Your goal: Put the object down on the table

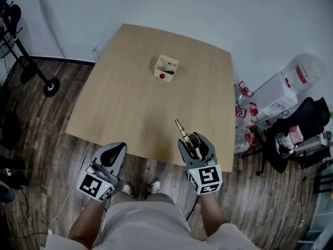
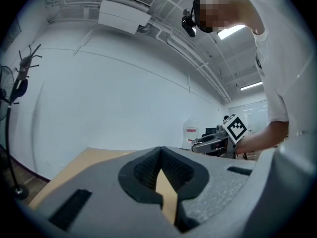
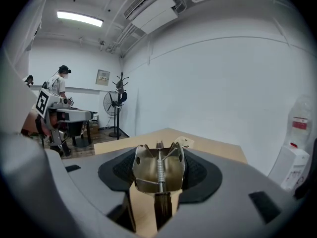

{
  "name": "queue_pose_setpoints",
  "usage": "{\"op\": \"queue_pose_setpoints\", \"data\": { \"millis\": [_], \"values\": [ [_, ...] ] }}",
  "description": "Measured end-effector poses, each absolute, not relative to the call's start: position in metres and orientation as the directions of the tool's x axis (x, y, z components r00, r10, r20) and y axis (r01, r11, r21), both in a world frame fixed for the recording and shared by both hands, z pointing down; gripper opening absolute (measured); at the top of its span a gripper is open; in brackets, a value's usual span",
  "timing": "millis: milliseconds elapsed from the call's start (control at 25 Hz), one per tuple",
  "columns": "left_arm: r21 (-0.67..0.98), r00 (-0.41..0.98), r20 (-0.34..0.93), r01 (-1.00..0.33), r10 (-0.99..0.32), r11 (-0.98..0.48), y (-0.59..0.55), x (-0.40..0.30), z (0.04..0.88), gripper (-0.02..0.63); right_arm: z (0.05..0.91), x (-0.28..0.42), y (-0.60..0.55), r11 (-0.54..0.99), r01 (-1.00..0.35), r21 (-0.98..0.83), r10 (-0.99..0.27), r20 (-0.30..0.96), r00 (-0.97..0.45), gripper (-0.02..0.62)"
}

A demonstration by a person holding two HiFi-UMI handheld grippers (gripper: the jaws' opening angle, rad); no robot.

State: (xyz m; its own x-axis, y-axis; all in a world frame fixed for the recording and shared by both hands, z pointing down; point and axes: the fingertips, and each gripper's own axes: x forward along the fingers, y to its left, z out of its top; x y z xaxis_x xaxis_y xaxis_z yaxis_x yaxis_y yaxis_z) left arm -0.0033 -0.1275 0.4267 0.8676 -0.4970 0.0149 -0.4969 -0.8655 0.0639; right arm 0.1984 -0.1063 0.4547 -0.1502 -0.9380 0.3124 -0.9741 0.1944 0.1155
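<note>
tool: metal spring tool (image 1: pixel 181 128) pinched in right gripper (image 1: pixel 193 142) | long axis points away from person, over table (image 1: pixel 130 103), tip slightly left | left gripper (image 1: pixel 111 154) jaws together, empty

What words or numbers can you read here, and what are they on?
No words or numbers are readable.
Red label on the clear plastic water jug: too blurred.
Red mark on the small cream box: too small.
Square marker on the right claw: pattern only.

Matt pale-wood table (image 1: pixel 135 103), shiny smooth metal tool (image 3: pixel 147 175) — mirror-bright, dark grainy wood-plank floor (image 1: pixel 47 139)
</note>
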Motion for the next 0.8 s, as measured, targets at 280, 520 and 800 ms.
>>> {"op": "queue_pose_setpoints", "data": {
  "millis": [280,520,800],
  "values": [
    [0.067,0.853,0.027,-0.521,-0.521,-0.851,-0.130,-0.005,0.431,0.005,0.486,0.193,-0.130,0.253,-0.952,0.175,-0.917,0.357,-0.178,0.224],
    [0.068,0.843,0.047,-0.538,-0.536,-0.840,-0.130,-0.005,0.435,0.005,0.527,0.189,-0.153,0.325,-0.905,0.273,-0.884,0.428,-0.189,0.224],
    [0.081,0.825,0.087,-0.564,-0.558,-0.821,-0.129,-0.005,0.451,0.005,0.585,0.191,-0.175,0.385,-0.864,0.324,-0.838,0.515,-0.180,0.224]
  ]
}}
